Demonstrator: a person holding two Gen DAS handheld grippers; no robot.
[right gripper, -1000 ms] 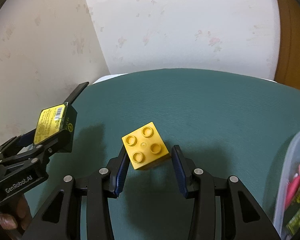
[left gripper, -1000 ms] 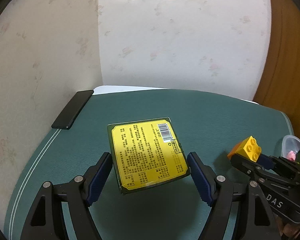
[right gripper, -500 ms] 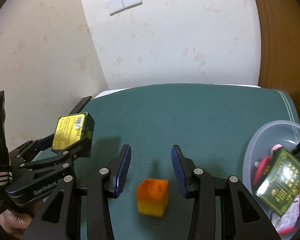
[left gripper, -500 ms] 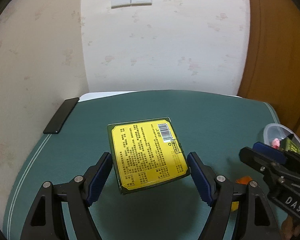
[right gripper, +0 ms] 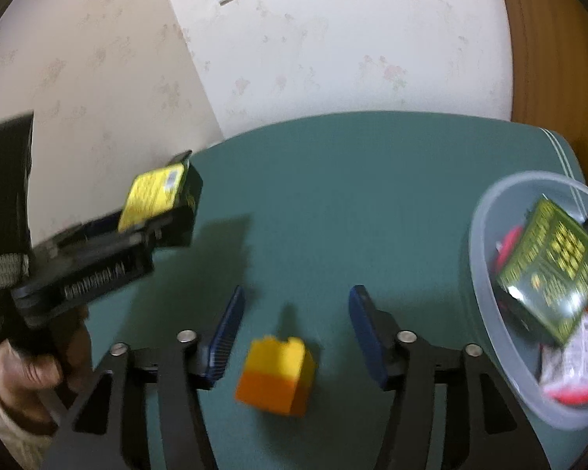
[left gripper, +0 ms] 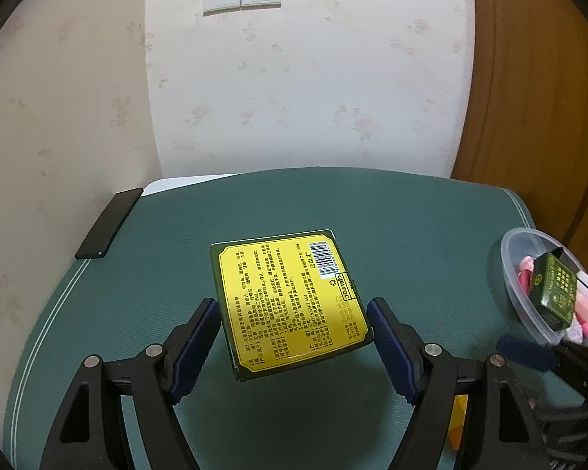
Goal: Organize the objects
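Note:
My left gripper (left gripper: 290,309) is shut on a flat green box with a yellow printed label (left gripper: 290,297) and holds it tilted above the green mat (left gripper: 392,203). The same box (right gripper: 153,196) shows at the left of the right wrist view. My right gripper (right gripper: 298,297) has its jaws opening. A yellow and orange toy brick (right gripper: 278,376) lies blurred below and between them, and neither pad touches it. A sliver of that brick (left gripper: 458,419) shows behind my left gripper's right finger.
A clear plastic bowl (right gripper: 476,243) stands at the mat's right edge and holds a dark green box (right gripper: 548,266) and pink packets. A black phone (left gripper: 109,223) lies at the far left edge. Papered walls stand behind, and a wooden door to the right.
The right gripper let go of the yellow brick, which dropped to the mat, and its jaws spread wider. Both views swung right, bringing the bowl in. The left gripper kept its grip on the box.

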